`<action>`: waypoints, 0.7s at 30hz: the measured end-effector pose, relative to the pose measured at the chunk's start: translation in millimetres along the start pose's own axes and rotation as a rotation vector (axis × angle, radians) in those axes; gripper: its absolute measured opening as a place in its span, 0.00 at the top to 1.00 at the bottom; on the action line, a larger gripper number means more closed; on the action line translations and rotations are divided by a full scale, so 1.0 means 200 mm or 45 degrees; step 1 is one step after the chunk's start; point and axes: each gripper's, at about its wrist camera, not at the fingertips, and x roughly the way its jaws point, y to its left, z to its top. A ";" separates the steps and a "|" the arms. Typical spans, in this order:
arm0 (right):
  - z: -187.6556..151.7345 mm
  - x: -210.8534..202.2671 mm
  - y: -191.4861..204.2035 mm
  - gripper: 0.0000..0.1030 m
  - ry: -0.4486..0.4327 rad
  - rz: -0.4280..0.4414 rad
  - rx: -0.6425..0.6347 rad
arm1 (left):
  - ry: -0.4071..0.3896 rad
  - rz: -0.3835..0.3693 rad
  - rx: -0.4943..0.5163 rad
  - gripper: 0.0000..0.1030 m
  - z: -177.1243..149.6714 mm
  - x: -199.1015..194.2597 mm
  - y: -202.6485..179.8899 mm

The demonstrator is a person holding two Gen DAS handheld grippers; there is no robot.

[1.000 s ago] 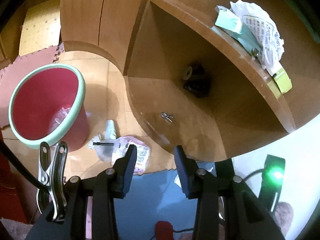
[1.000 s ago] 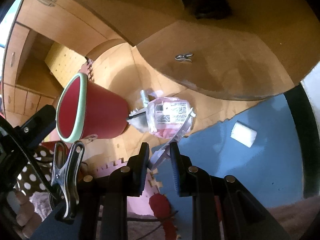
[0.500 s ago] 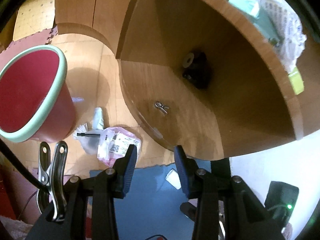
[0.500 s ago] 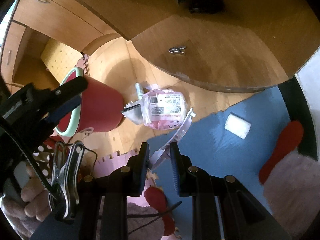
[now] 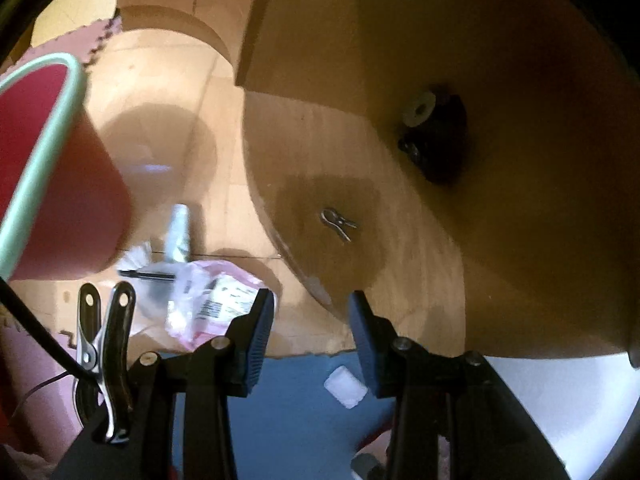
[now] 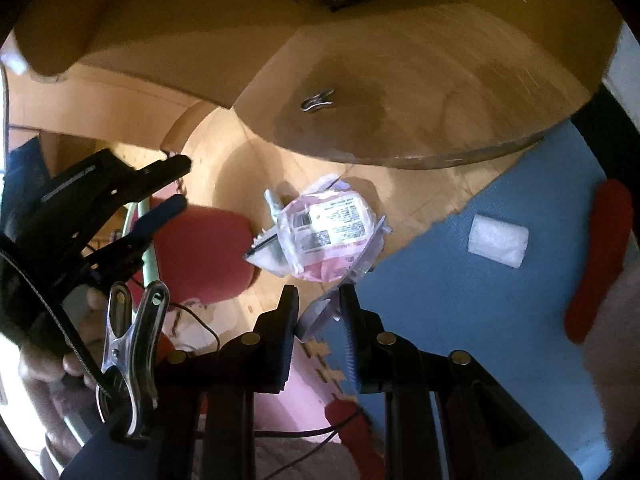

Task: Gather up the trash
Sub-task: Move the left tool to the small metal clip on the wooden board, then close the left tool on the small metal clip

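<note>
Through the left wrist view, the left hand-held gripper (image 5: 310,334) has dropped closer to the floor than a second ago: the upper shelf with its paper litter has slid out of frame, and the red bin (image 5: 52,176) now fills the left edge. Its jaws stand apart with nothing between them, unchanged in width. The pink wrapper (image 5: 216,300) lies on the wooden floor just beyond the left fingertip, beside a clear bag (image 5: 154,276) and close to the bin's foot. A small white scrap (image 5: 346,386) sits on the blue mat (image 5: 288,420) below the jaws. A metal clip (image 5: 338,224) rests on the low shelf (image 5: 360,184), well apart from the litter. We judge that the descent puts this hand in reach of the floor trash.

Through the right wrist view, the right hand-held gripper (image 6: 318,312) has also come lower and rolled. Its jaws are nearly together, clamped on a piece of clear plastic packaging (image 6: 320,312), exactly as a second ago. The pink wrapper (image 6: 326,234) lies just ahead of the fingertips, the white scrap (image 6: 498,240) to the right on the mat. The left hand-held gripper (image 6: 160,184) now reaches in from the left, over the bin (image 6: 200,252). So one piece is already in hand, not yet binned.
</note>
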 end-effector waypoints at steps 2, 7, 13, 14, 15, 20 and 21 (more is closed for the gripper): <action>0.00 0.01 -0.05 0.78 0.002 0.012 0.038 | 0.016 -0.008 -0.007 0.62 0.02 0.08 -0.04; 0.01 0.04 -0.13 0.78 0.019 0.022 0.093 | 0.090 -0.024 -0.037 0.62 0.10 0.33 -0.15; 0.02 0.06 -0.21 0.78 0.037 0.028 0.142 | 0.118 0.033 -0.100 0.62 0.23 0.58 -0.22; 0.02 0.06 -0.23 0.78 0.040 0.024 0.146 | 0.126 0.039 -0.120 0.62 0.25 0.61 -0.22; 0.02 0.06 -0.23 0.78 0.041 0.025 0.149 | 0.136 0.039 -0.148 0.62 0.26 0.64 -0.21; 0.03 0.04 -0.31 0.78 0.028 0.012 0.178 | 0.181 0.095 -0.205 0.62 0.31 0.77 -0.20; 0.03 0.04 -0.33 0.78 0.027 0.014 0.190 | 0.191 0.109 -0.207 0.62 0.31 0.80 -0.20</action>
